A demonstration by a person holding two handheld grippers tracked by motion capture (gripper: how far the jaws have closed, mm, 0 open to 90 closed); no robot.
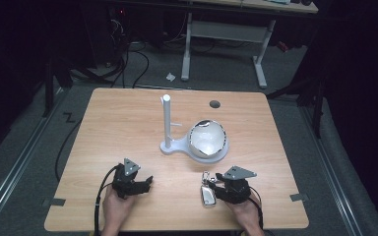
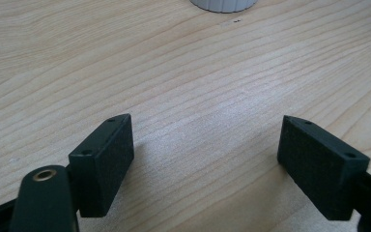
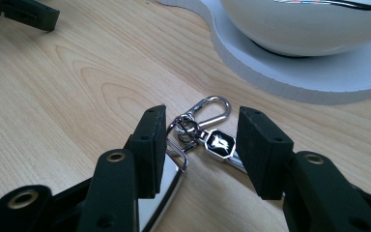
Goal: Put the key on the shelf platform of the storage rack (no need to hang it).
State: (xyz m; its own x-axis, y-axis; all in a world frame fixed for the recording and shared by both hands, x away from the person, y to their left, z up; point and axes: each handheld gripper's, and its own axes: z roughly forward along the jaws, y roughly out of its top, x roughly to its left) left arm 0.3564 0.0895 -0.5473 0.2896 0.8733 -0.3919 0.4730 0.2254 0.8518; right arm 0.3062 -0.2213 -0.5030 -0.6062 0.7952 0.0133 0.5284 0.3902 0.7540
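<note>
We have the right gripper [image 3: 200,145] low over the keychain [image 3: 207,133] lying on the table [image 1: 128,123] near the white stand [image 1: 177,145], jaws apart, astride its rings. Close off-centre and the carabiner could skid away. Left gripper [image 2: 205,159] gapes wide, empty.

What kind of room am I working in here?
Probably a lab or workshop: a wooden table on grey carpet, cables trailing across the floor, and a height-adjustable desk behind.
</note>
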